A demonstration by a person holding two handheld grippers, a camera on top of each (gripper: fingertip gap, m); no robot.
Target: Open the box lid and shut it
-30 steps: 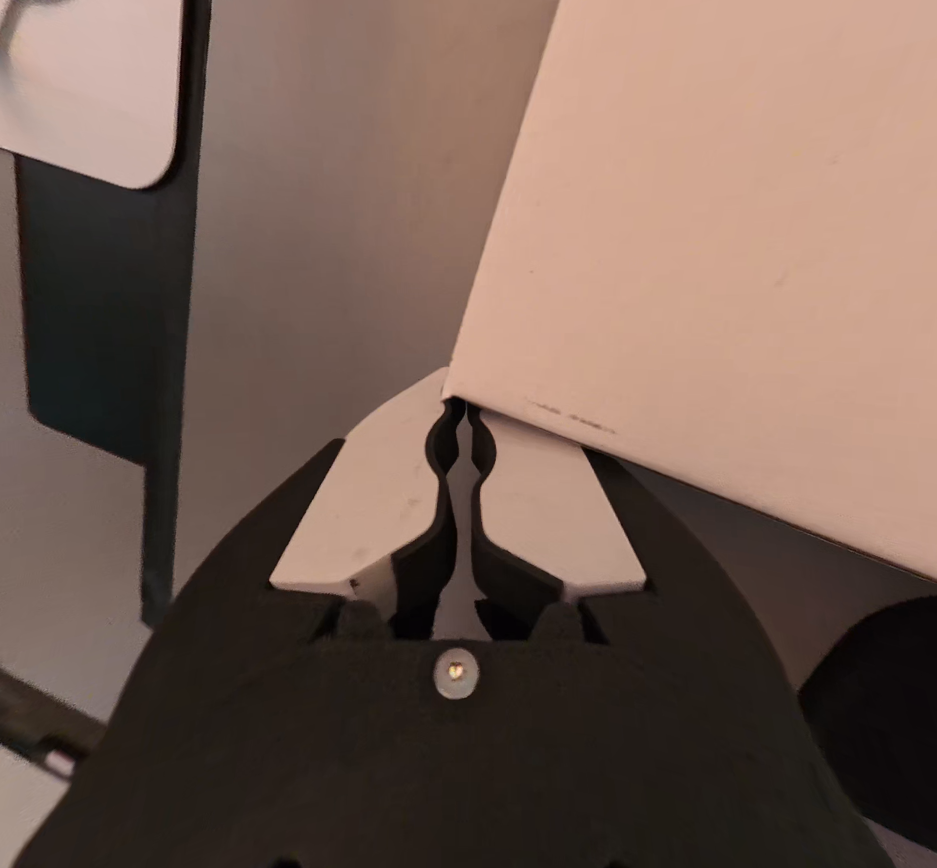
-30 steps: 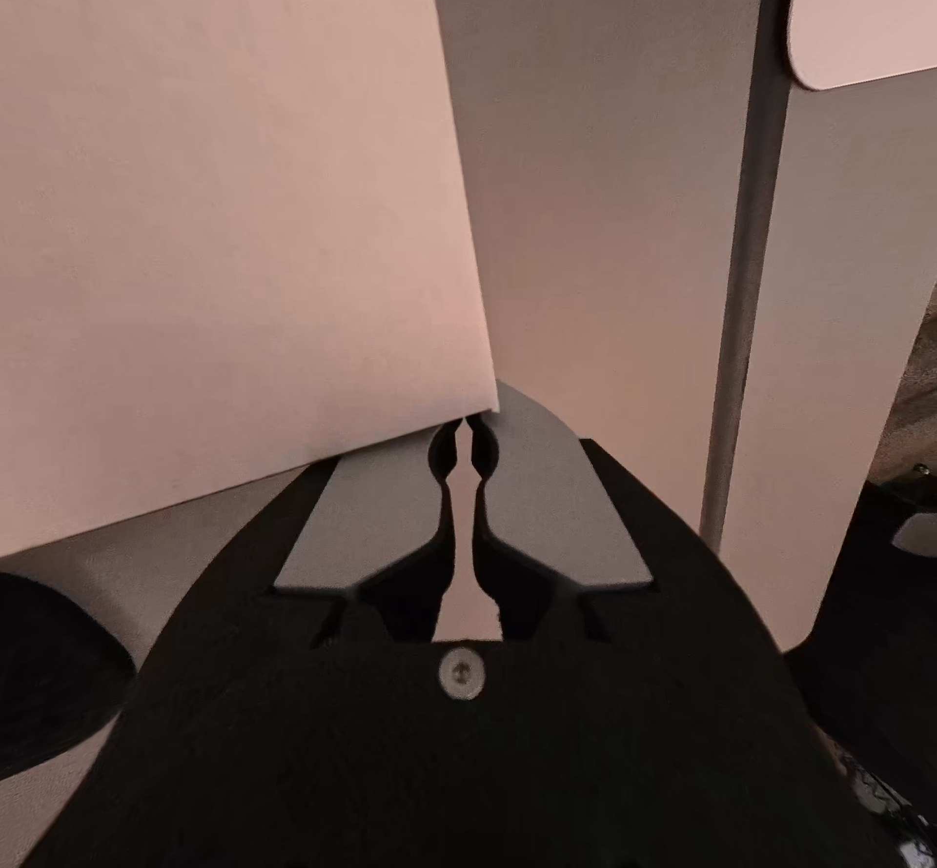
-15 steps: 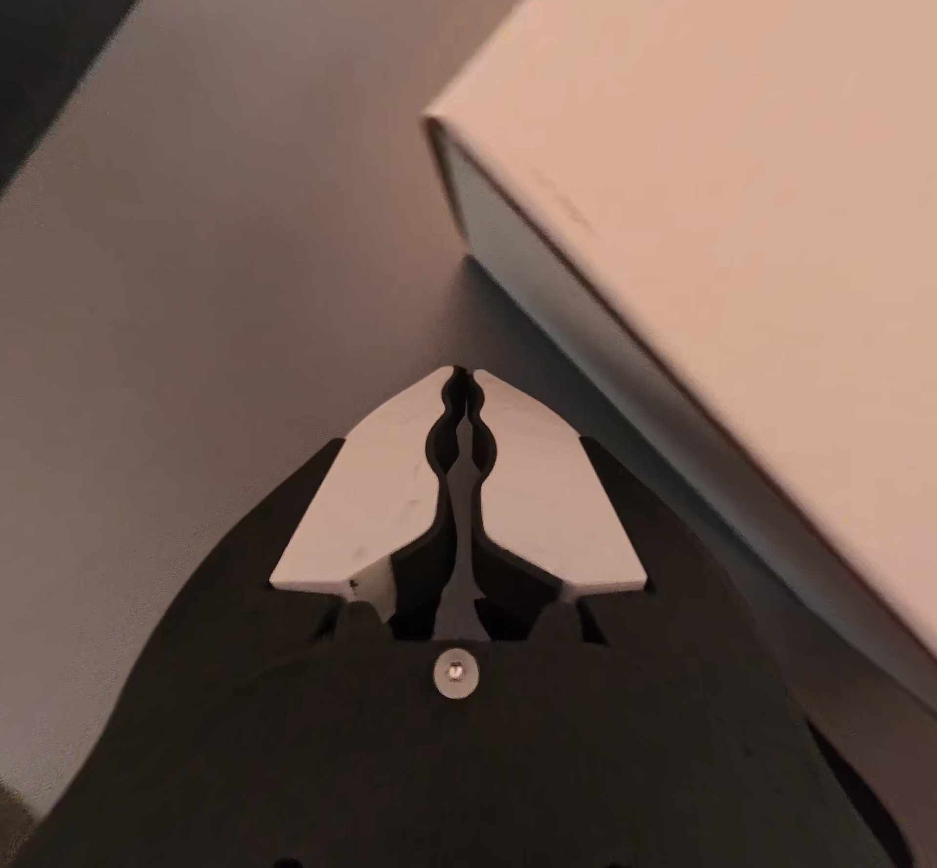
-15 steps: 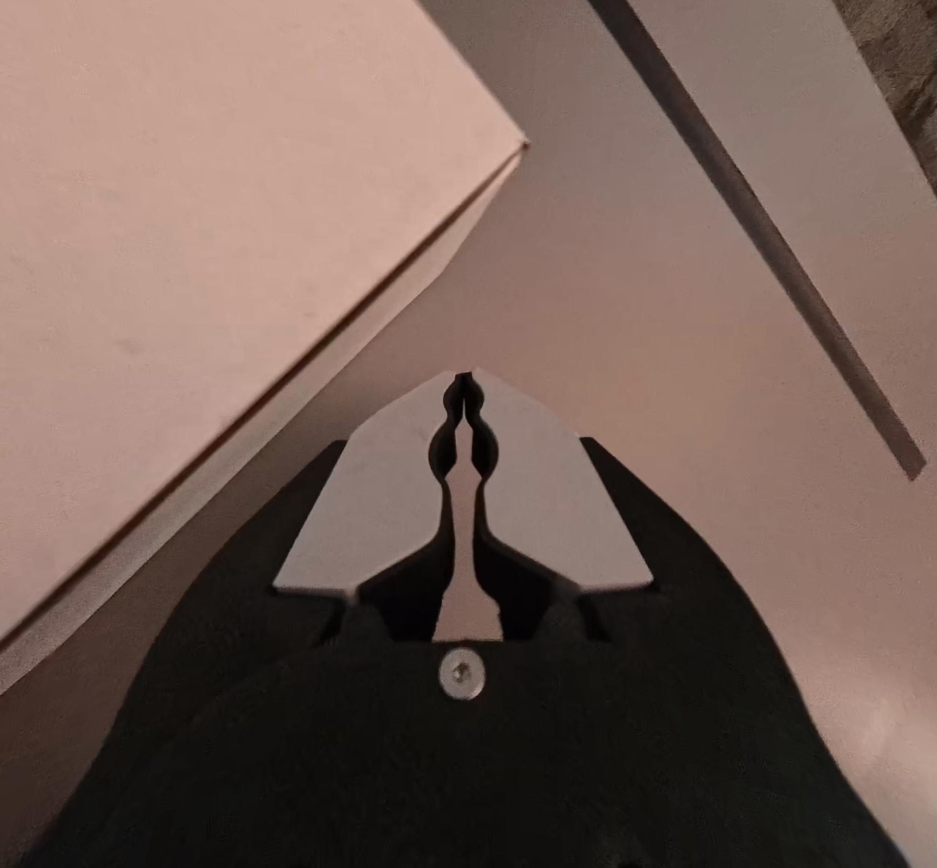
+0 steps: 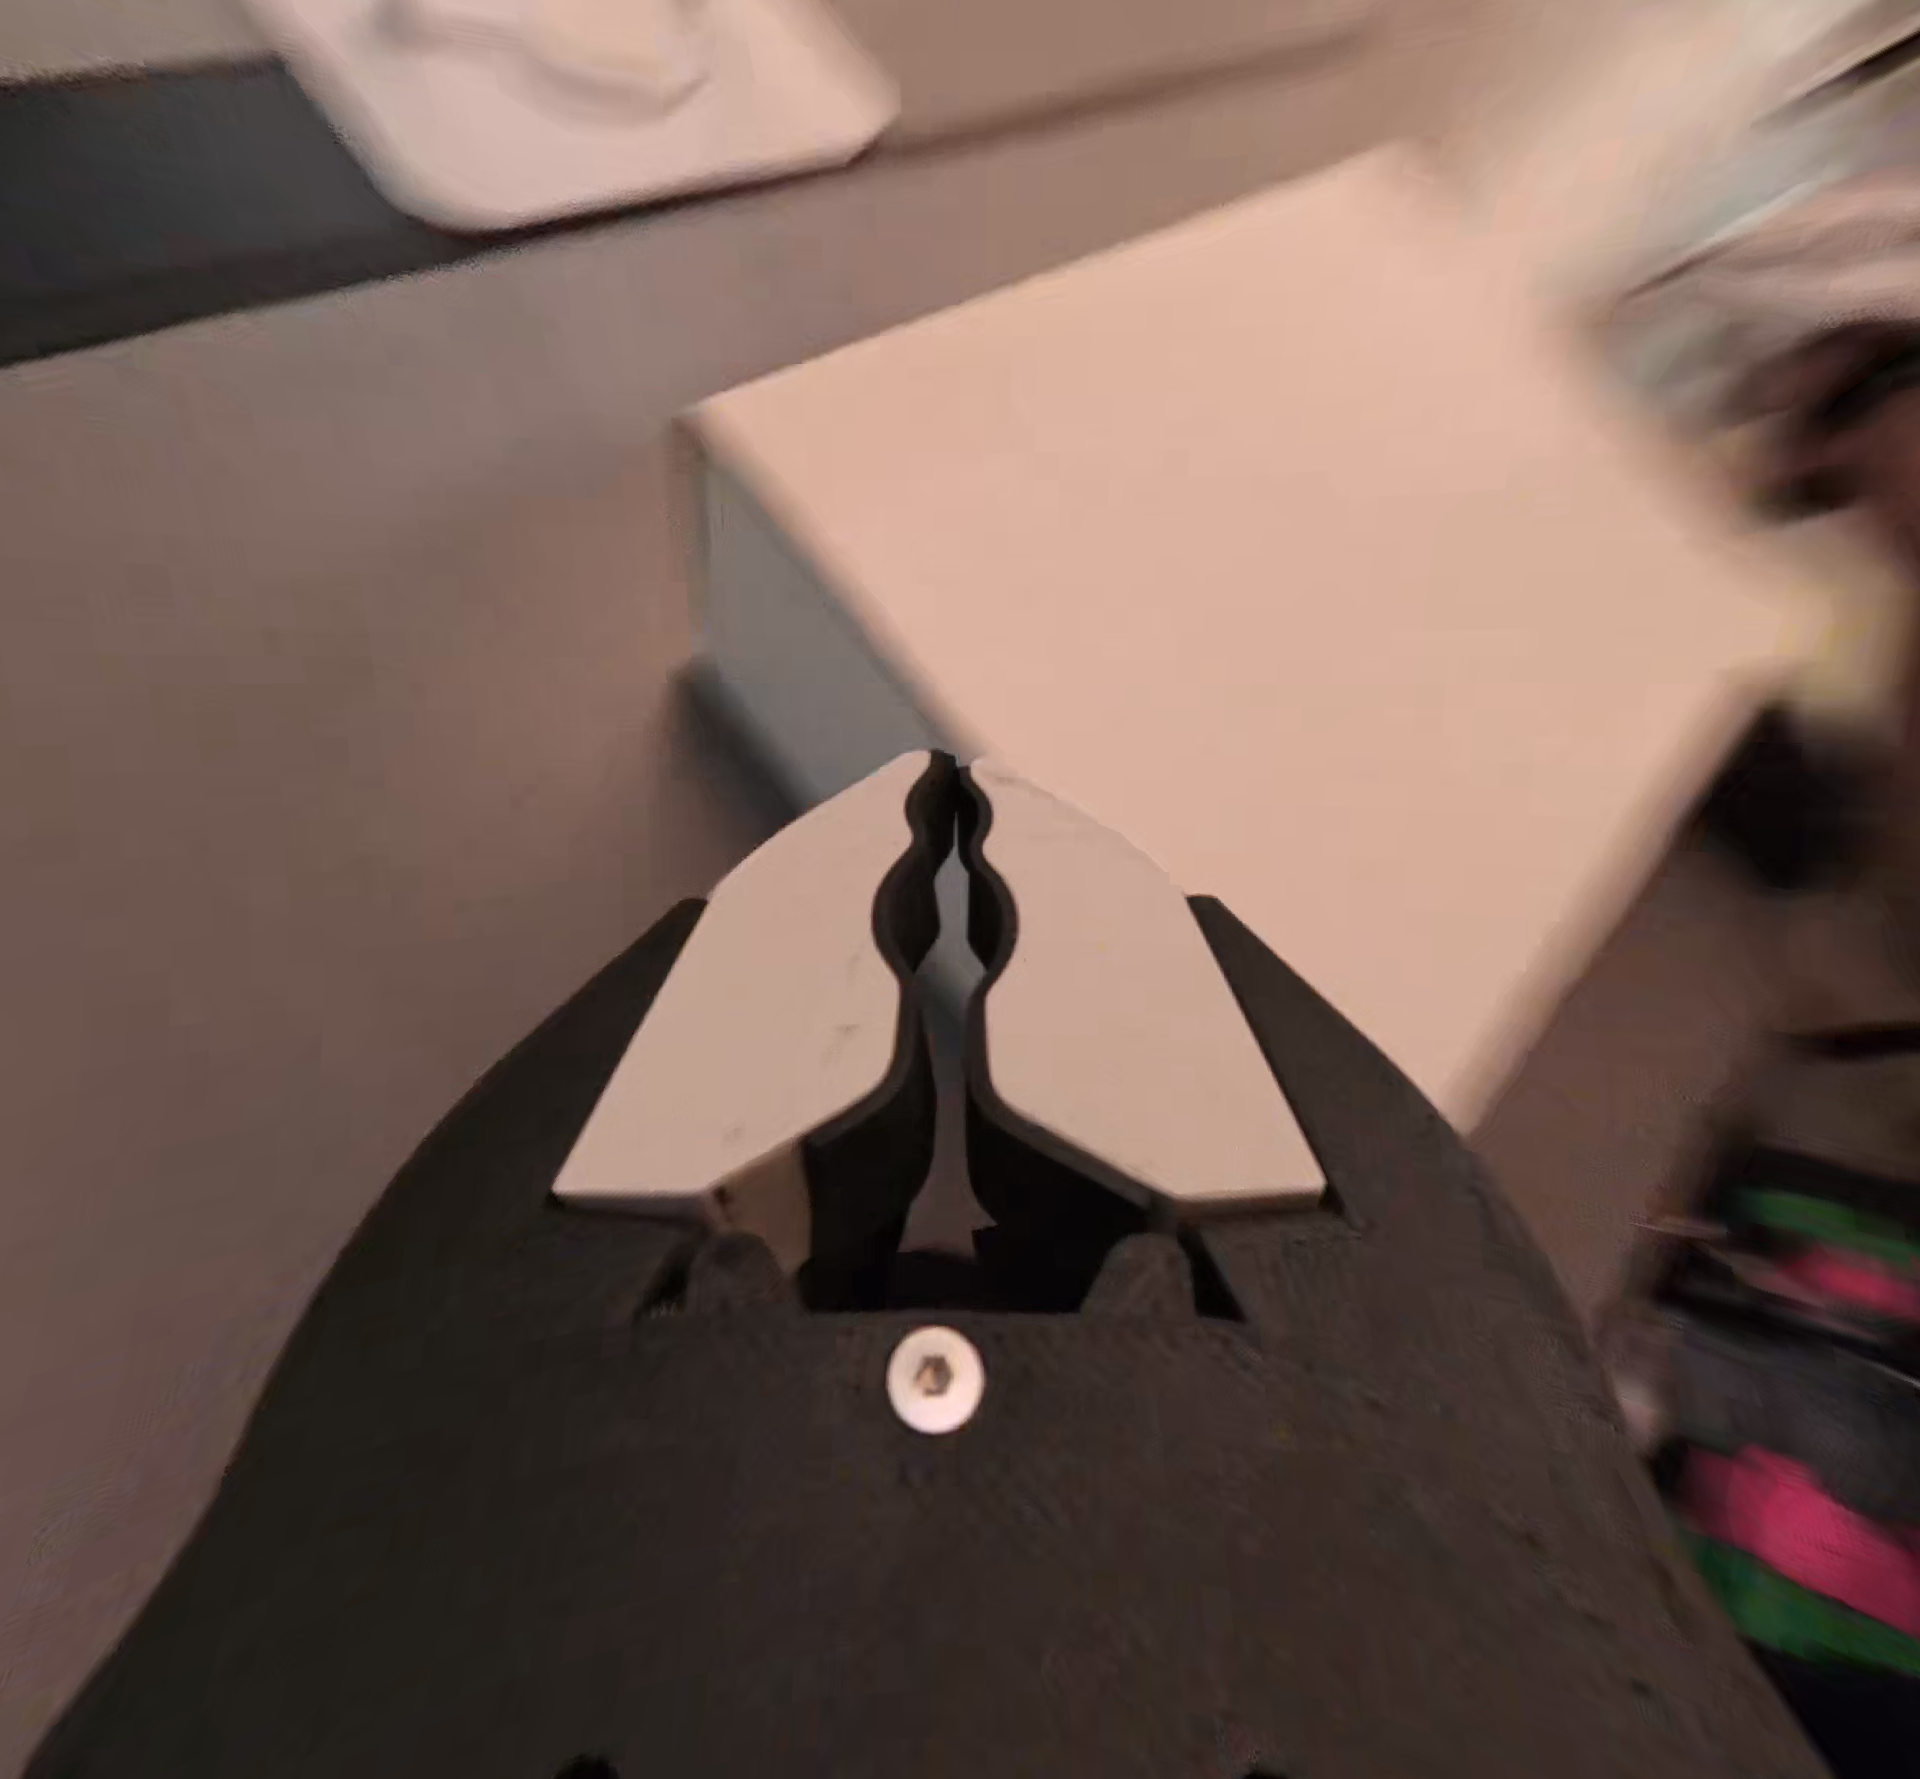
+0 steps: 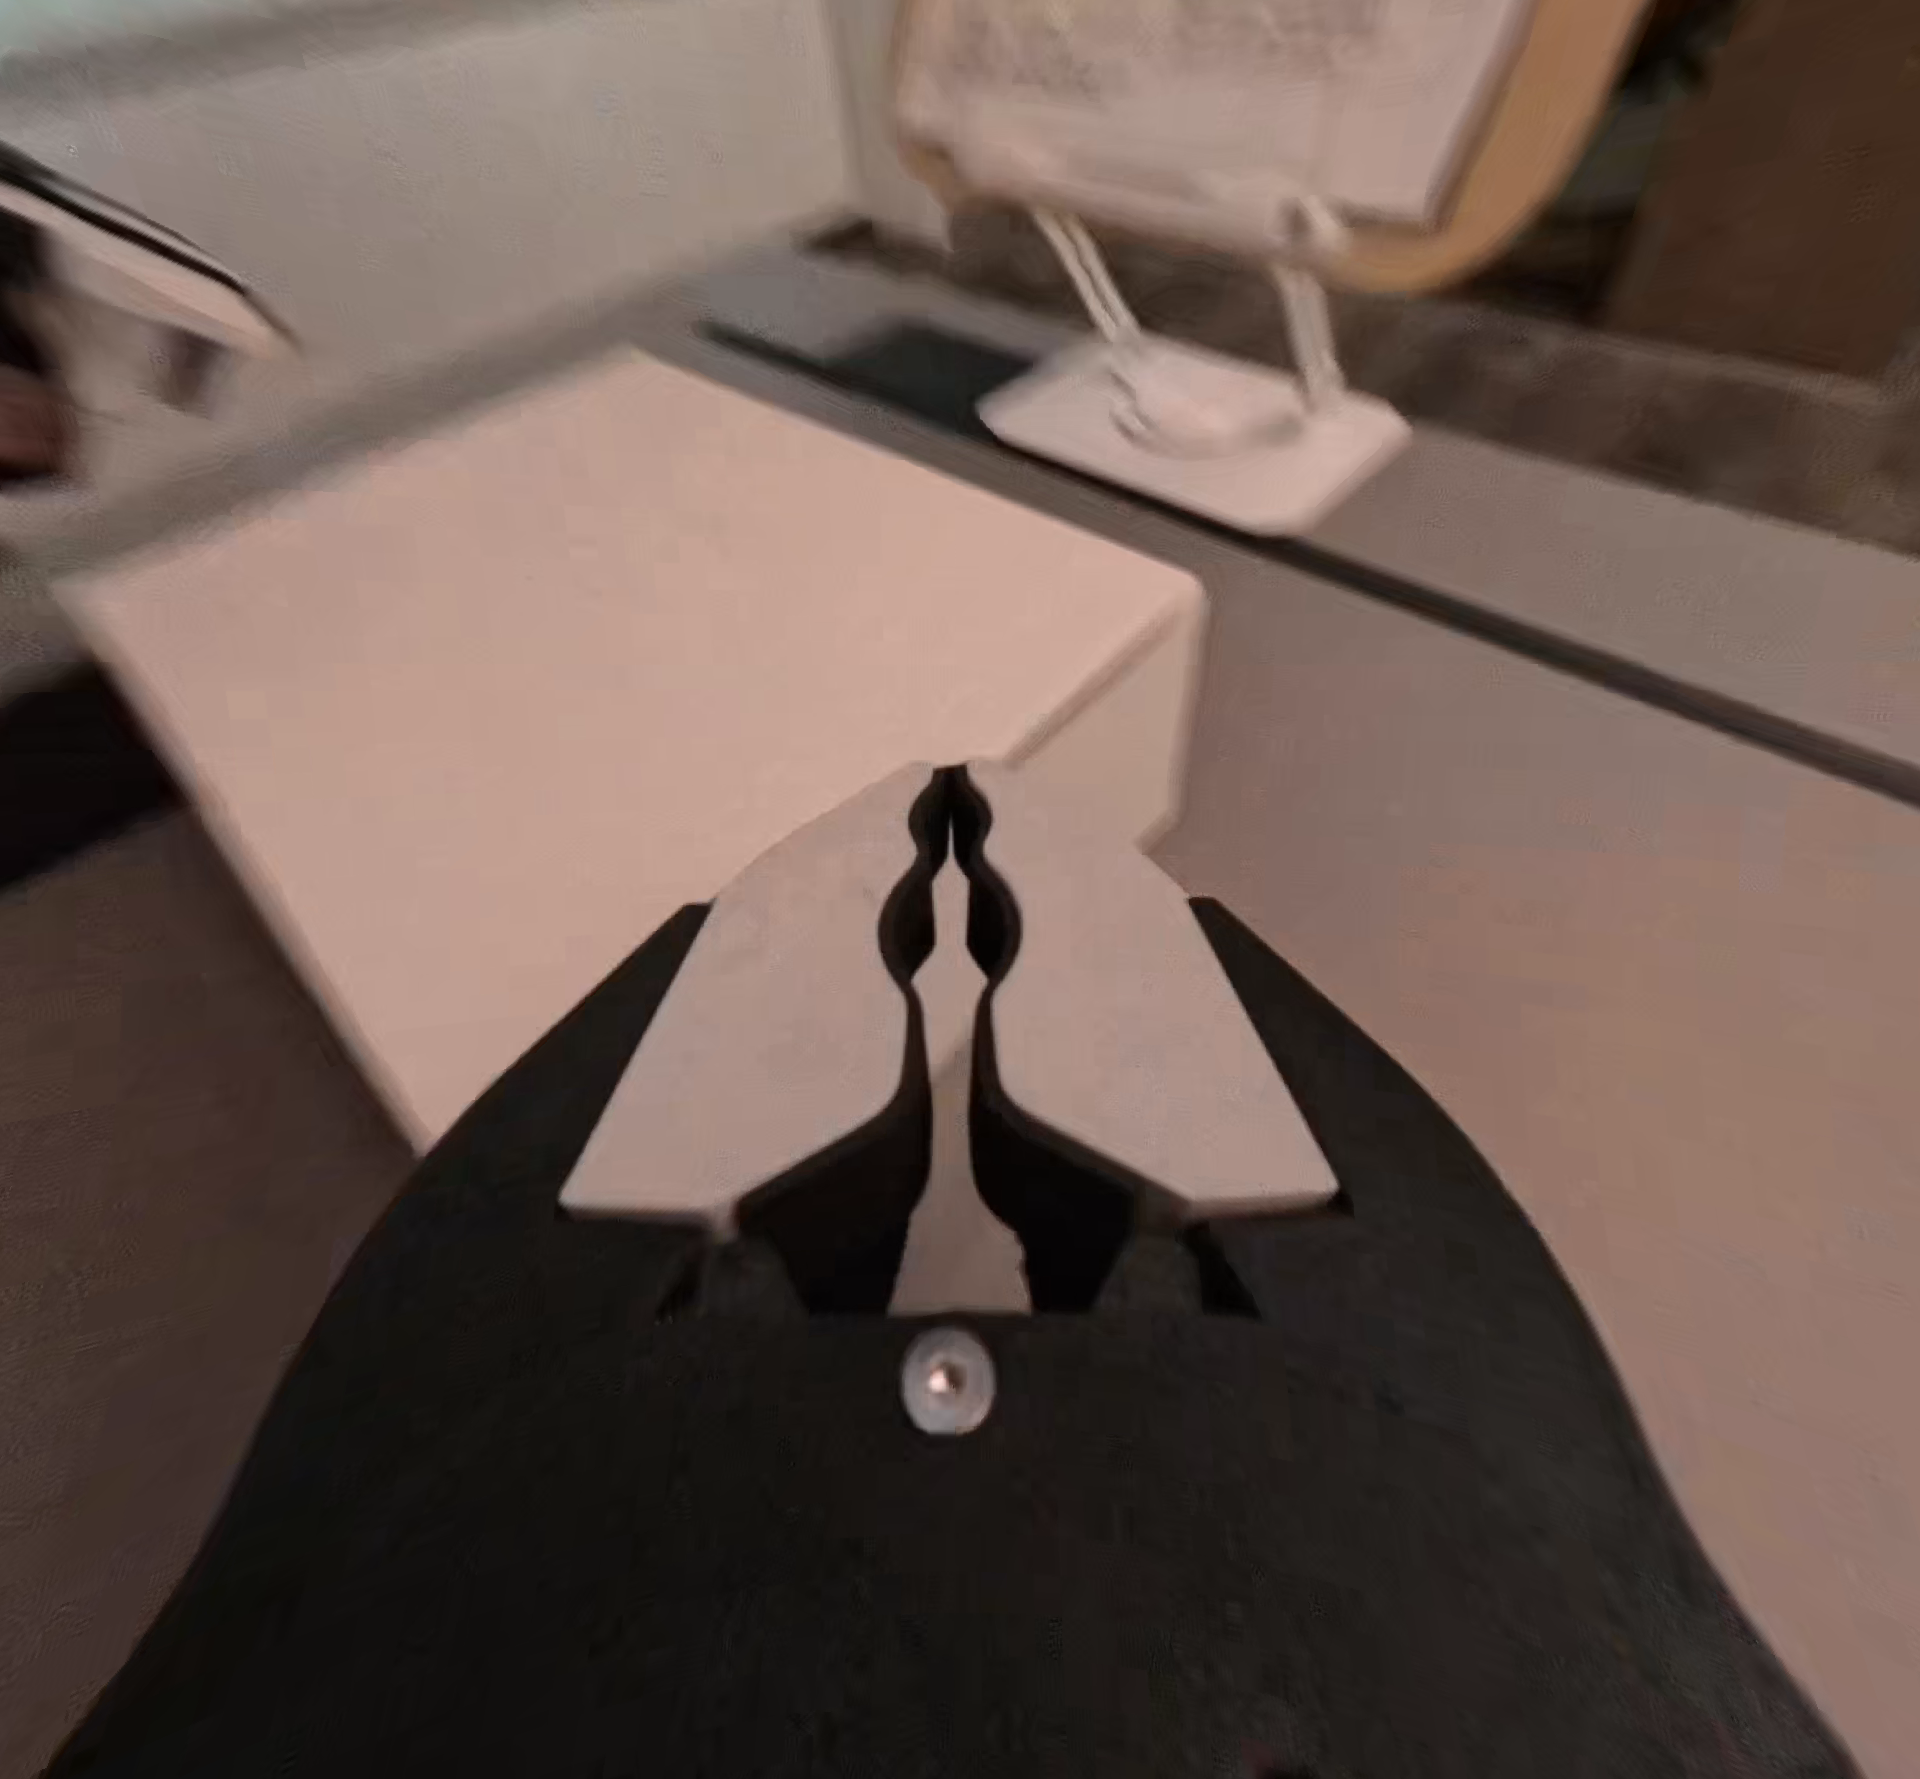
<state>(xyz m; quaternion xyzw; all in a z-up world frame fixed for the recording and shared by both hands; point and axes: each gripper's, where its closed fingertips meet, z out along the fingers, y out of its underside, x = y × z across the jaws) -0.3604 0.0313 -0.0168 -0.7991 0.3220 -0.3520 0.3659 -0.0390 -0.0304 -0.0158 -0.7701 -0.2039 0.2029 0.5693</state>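
- White cardboard box (image 5: 1247, 586) sits on our grey table (image 5: 312, 690), lid down flat.
- Our left gripper (image 5: 954, 779) has fingers pressed together, empty, near the box's left corner.
- Our right gripper (image 6: 954, 794) likewise, fingertips meeting, at the box's (image 6: 623, 690) right corner.
- Beyond stands a white stand (image 6: 1195, 436).
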